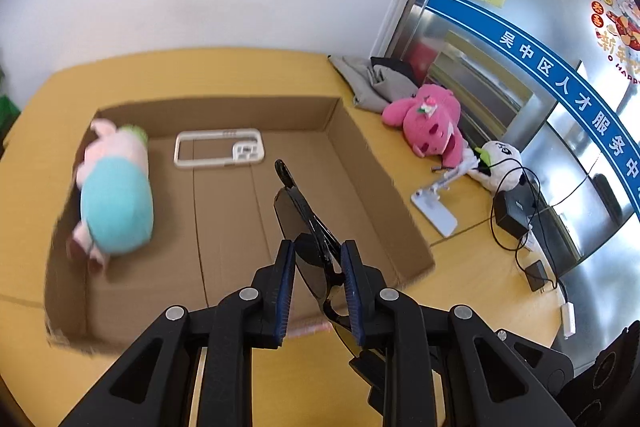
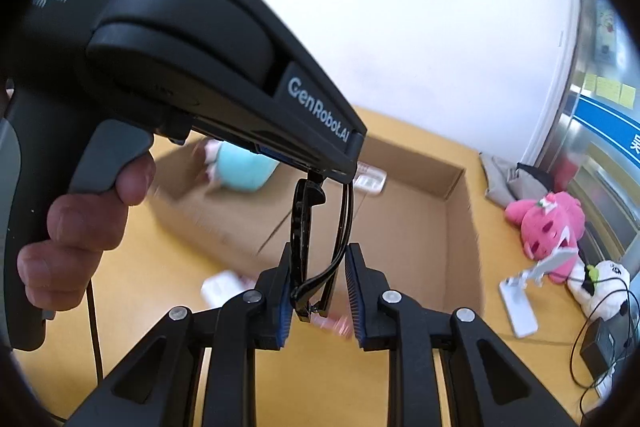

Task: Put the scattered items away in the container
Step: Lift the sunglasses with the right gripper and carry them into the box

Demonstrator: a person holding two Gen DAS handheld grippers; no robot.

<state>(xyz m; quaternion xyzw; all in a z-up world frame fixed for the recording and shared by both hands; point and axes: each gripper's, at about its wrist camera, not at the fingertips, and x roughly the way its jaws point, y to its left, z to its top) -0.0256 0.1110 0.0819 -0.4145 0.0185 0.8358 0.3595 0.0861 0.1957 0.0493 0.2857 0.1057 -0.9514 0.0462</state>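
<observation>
A shallow cardboard box (image 1: 360, 147) lies on the yellow table. In it are a pink and teal plush pig (image 1: 116, 199) at the left and a white phone case (image 1: 218, 148) at the back. My left gripper (image 1: 318, 259) is shut on black sunglasses (image 1: 298, 215) and holds them above the box's near right part. In the right wrist view the left gripper's body (image 2: 208, 67) fills the upper left, and the sunglasses (image 2: 316, 239) hang from it down between the fingers of my right gripper (image 2: 318, 287). The right gripper's jaws stand apart around the glasses.
A pink plush (image 1: 432, 123), a white plush (image 1: 500, 163), a white phone stand (image 1: 434, 211), grey cloth (image 1: 372, 83) and a black adapter with cables (image 1: 514, 215) lie right of the box. A pink-white packet (image 2: 224, 285) lies on the table before the box.
</observation>
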